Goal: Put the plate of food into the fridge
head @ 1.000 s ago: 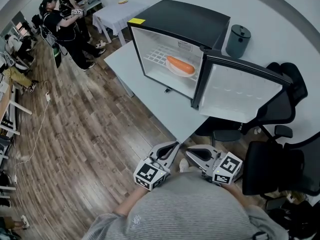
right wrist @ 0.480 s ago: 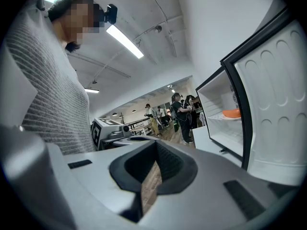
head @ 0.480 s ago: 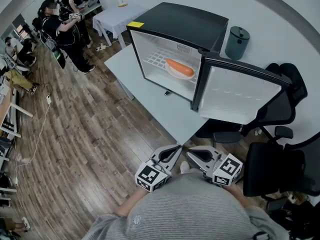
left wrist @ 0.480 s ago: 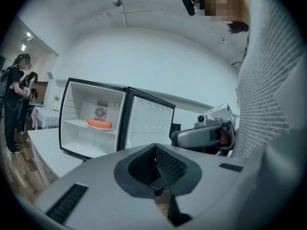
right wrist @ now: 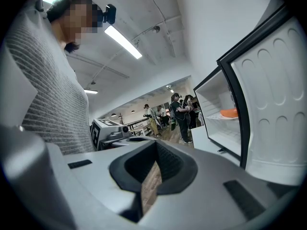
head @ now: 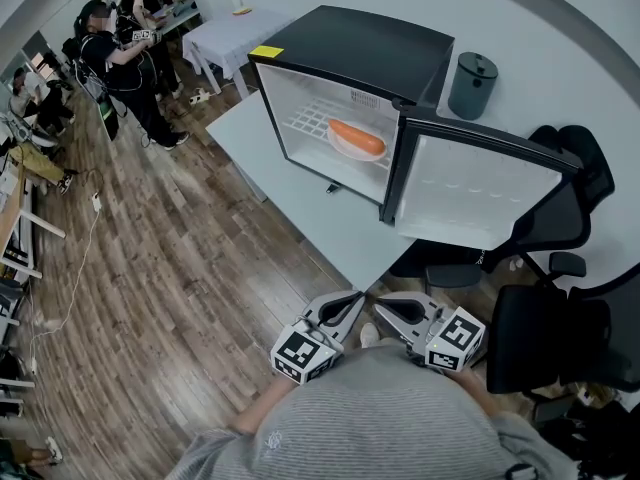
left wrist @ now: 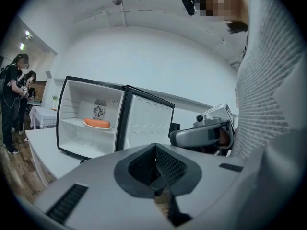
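bin (head: 474, 84): dk grey, lidded
chairs (head: 548, 348): black, office type, R side
floor (head: 170, 268): wood planks
ppl (head: 118, 63): standing, far L
side table (head: 228, 30): white

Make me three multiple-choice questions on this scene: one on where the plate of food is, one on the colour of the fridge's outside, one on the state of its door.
1. Where is the plate of food?
A. on the table in front of the fridge
B. on the wire shelf inside the fridge
C. in the left gripper

2. What colour is the outside of the fridge?
A. black
B. red
C. green

3. How does the fridge door stand?
A. fully shut
B. taken off and laid on the floor
C. swung wide open

Answers:
1 B, the plate rests on the shelf inside the white compartment.
2 A, the top and frame are black.
3 C, the door's white inner lining faces the camera.
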The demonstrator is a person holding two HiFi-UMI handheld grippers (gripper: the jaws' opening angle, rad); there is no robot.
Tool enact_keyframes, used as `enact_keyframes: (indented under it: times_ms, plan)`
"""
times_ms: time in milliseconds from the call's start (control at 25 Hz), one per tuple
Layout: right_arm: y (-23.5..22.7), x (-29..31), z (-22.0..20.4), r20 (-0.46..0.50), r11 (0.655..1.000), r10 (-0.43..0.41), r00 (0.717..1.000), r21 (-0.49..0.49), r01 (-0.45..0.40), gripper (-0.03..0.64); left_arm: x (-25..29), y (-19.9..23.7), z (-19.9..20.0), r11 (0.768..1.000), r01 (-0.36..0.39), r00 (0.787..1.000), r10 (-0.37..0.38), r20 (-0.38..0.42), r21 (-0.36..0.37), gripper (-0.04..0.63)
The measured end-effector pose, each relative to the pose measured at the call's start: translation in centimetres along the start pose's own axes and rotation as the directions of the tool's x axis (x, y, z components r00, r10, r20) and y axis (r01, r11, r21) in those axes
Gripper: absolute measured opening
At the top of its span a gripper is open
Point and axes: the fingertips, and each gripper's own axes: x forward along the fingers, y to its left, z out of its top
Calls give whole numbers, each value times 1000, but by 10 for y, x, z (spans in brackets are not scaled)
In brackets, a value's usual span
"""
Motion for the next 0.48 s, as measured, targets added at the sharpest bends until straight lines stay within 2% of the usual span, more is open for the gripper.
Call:
enact_keyframes:
  times_ms: [480]
  plan:
    - [-8, 5, 2, 0, 1000, 0, 1000, 5, 0, 12, 7, 8, -2, 1000, 3, 1000, -3, -14, -3, 11]
